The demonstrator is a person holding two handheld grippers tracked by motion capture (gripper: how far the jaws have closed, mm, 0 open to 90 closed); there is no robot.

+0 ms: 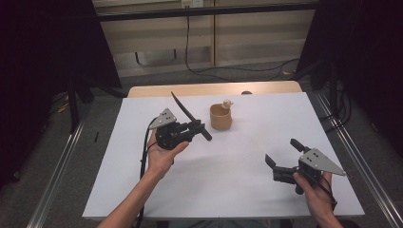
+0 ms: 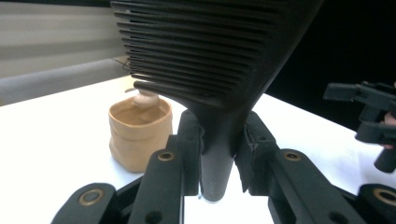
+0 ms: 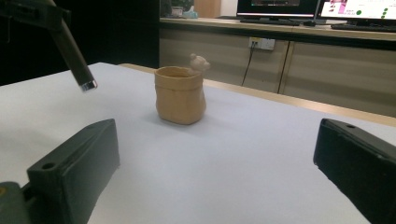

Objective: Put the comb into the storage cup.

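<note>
From the high view, the left gripper (image 1: 196, 127), centre-left, pinches a black comb (image 1: 184, 108) by its handle, lifted beside the tan cup (image 1: 221, 118); dropping it in looks next.

The left gripper view shows the cup's (image 2: 138, 135) inside mostly bare, a small figure (image 2: 145, 99) on its rim.

In the right gripper view, lower frame, the right gripper (image 3: 215, 177) stands spread, holding nothing.

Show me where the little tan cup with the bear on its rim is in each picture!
High view: the small tan clay cup with a bear figure on its rim stands on the white table top, just right of the black plastic comb.
Left gripper view: left of middle, behind the comb's handle.
Right gripper view: centre, upper half.
Shared landmark: the comb; its handle tip shows top left in the right gripper view.
</note>
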